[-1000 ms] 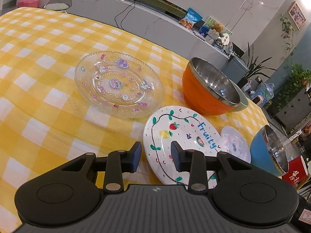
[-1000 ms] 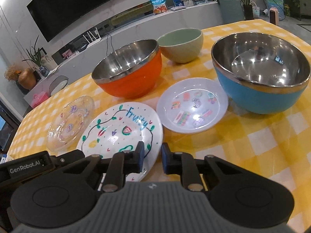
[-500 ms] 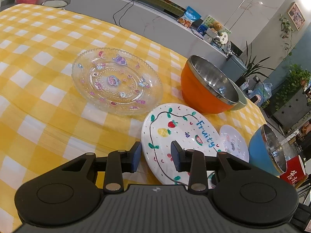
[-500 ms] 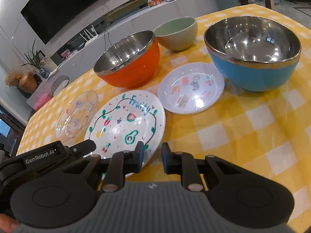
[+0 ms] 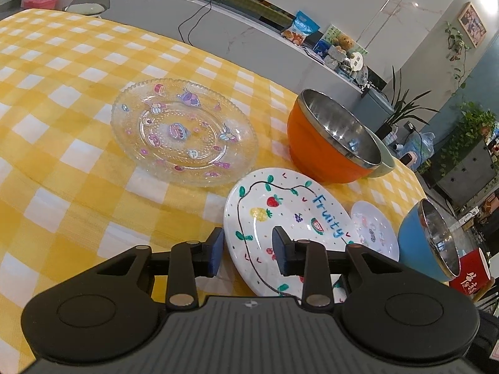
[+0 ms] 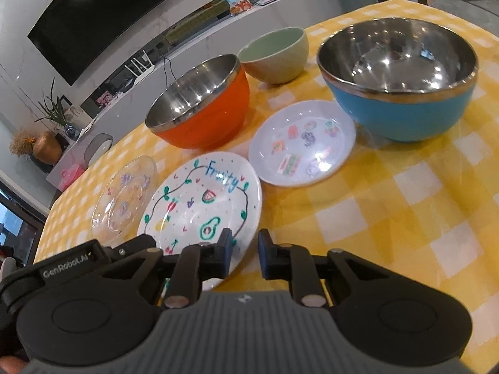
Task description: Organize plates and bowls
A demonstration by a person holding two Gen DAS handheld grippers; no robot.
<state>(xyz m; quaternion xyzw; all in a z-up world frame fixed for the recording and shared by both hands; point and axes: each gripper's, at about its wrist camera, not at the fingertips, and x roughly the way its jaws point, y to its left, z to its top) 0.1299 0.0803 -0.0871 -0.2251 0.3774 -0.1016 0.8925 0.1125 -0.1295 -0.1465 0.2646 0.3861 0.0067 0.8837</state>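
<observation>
The white "Fruity" plate [image 5: 280, 218] lies flat on the yellow checked table [image 5: 78, 171], just in front of the orange bowl [image 5: 330, 143]. It looks stiff, glazed and slippery, probably breakable, so its thin near rim is the best place to take hold. The left gripper [image 5: 248, 251] has just been closing; its jaws stand half apart, above that rim, not pressing it. The right gripper [image 6: 244, 254] is narrow and holds nothing. The green bowl [image 6: 276, 56] is mostly hidden behind the orange bowl in the left view.

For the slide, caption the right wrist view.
Open right gripper above the Fruity plate, three bowls behind.
</observation>
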